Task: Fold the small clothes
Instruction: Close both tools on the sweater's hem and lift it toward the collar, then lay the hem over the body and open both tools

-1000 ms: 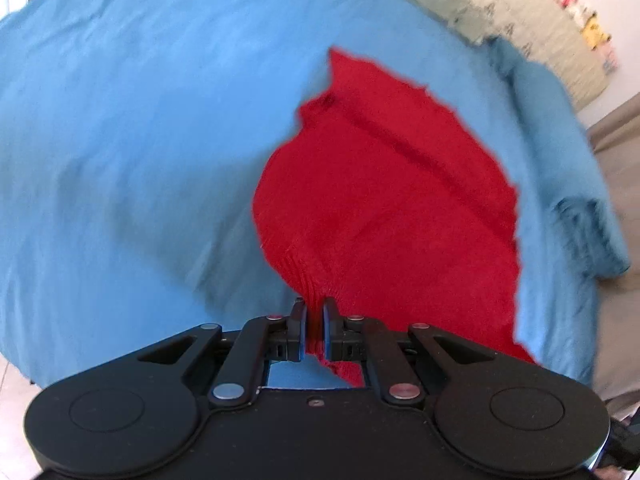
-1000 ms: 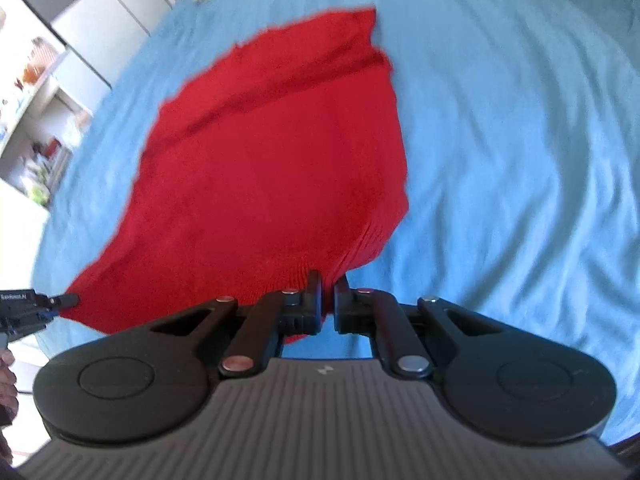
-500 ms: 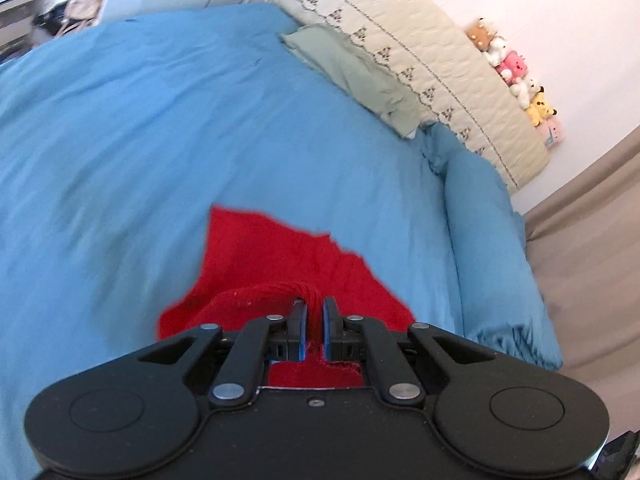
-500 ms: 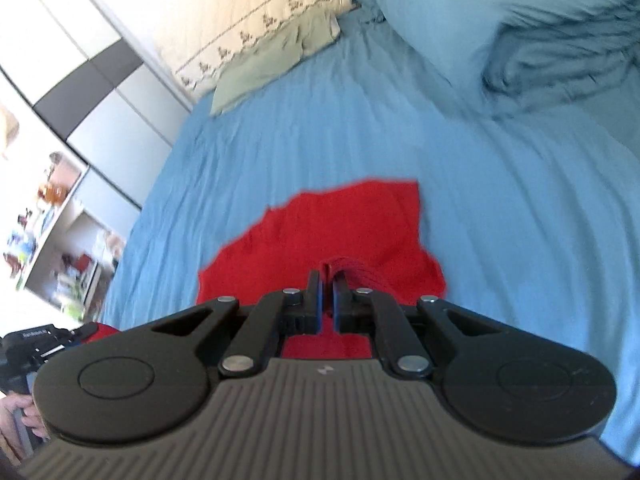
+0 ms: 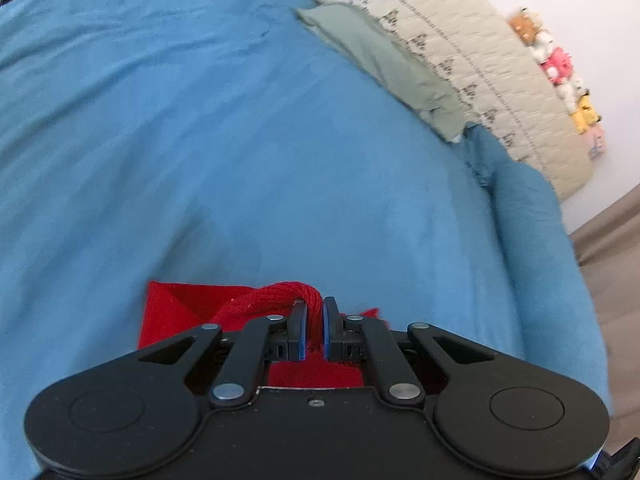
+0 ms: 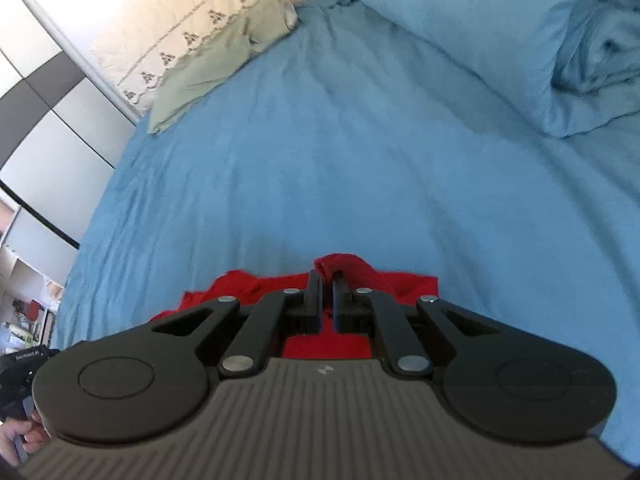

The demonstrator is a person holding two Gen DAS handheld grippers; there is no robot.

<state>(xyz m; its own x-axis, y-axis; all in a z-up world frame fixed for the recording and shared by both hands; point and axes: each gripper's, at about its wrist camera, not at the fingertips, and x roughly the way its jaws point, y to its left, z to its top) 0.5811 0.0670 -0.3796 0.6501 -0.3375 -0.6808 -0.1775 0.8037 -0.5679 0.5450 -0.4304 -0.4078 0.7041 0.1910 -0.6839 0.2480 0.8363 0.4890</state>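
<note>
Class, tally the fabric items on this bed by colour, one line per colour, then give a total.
Red knitted garment: 1
Blue bedsheet and blue folded duvet: 2
Pale green pillowcase: 1
Cream quilted headboard cover: 1
Total: 5

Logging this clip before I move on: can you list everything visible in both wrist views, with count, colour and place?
red knit garment: 1, red, on the bed at the near edge, pinched by both grippers
bed sheet: 1, blue, covers the bed
bunched duvet: 1, blue, far right of the bed
green cloth: 1, pale green, at the head of the bed
quilted headboard cover: 1, cream with dark pattern, behind the green cloth
plush toys: several, mixed colours, in a row past the headboard
wardrobe: 1, white and grey, left of the bed
left gripper: 1, black, shut on the garment
right gripper: 1, black, shut on the garment
</note>
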